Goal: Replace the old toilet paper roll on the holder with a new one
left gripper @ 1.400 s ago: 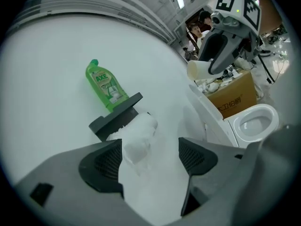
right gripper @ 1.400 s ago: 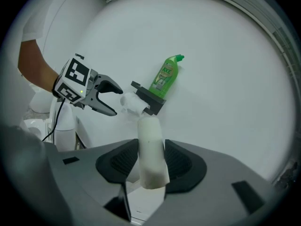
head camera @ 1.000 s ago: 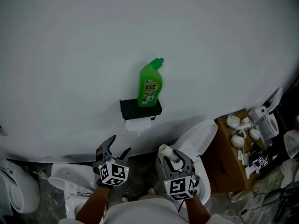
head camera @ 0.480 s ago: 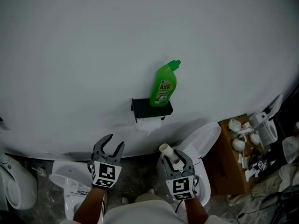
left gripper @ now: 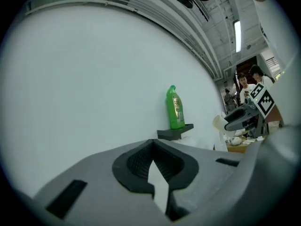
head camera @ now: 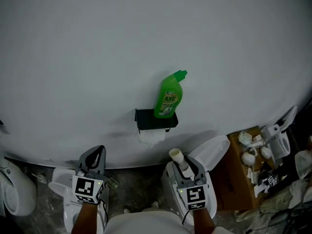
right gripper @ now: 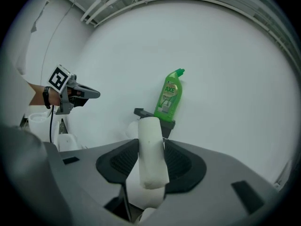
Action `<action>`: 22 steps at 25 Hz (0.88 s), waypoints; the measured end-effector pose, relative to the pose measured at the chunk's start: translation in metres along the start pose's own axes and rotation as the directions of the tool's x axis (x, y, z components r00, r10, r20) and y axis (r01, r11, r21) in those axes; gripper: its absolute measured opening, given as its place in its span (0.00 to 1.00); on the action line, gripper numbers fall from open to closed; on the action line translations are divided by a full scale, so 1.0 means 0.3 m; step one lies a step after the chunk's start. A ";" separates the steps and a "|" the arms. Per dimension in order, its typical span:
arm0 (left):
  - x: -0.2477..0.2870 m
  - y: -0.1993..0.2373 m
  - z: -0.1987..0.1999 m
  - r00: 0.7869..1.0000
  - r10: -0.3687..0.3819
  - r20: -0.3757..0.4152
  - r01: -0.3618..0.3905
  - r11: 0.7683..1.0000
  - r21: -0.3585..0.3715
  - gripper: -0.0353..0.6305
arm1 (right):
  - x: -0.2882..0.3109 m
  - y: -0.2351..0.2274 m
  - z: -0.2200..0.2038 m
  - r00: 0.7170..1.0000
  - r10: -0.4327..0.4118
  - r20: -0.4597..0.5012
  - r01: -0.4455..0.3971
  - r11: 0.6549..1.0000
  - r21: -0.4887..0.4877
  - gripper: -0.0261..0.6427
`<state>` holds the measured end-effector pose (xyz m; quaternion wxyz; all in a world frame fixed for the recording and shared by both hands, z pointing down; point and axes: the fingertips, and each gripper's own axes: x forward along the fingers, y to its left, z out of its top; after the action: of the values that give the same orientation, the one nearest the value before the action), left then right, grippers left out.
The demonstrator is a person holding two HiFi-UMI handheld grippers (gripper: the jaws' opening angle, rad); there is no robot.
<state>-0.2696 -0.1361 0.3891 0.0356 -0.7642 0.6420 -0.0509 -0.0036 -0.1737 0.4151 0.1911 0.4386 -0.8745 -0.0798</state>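
Observation:
A black wall holder [head camera: 156,119] carries a green cleaner bottle [head camera: 169,95] on top, and a remnant of white paper [head camera: 151,137] hangs under it. My right gripper [head camera: 186,164] is below the holder and to its right, shut on a slim white paper tube [head camera: 178,160] that sticks up and forward. In the right gripper view the tube [right gripper: 151,149] stands between the pads, with the holder [right gripper: 155,117] and bottle [right gripper: 170,97] behind it. My left gripper [head camera: 96,151] is low on the left, away from the holder, its jaws shut with nothing in them [left gripper: 153,142].
A white toilet with a raised lid [head camera: 210,149] stands under my right gripper. Another white toilet [head camera: 62,180] is under the left one, and more white ceramic [head camera: 14,194] lies far left. A cardboard box with white fittings [head camera: 246,152] is at right. People [left gripper: 244,84] stand in the distance.
My left gripper's jaws went from wide open to shut with nothing in them, and it shifted left. My right gripper kept hold of the tube and barely moved.

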 end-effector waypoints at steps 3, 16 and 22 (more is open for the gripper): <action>-0.052 0.058 0.047 0.997 0.070 0.035 -0.070 0.997 -0.021 0.06 | -0.001 -0.074 0.009 0.999 -0.016 0.041 0.012 0.996 0.086 0.30; -0.270 0.231 0.045 0.947 0.318 0.041 -0.316 0.947 -0.055 0.06 | 0.014 -0.265 0.015 0.995 -0.049 0.083 0.031 0.978 0.204 0.30; -0.326 0.201 0.047 0.935 0.351 0.041 -0.346 0.934 -0.092 0.06 | -0.006 -0.324 0.031 0.990 -0.060 0.124 0.022 0.958 0.284 0.30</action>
<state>-0.3435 -0.0505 0.3647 0.0303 -0.6402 0.7676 0.0046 0.0651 -0.2311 0.3762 0.0668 0.4733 -0.8783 0.0130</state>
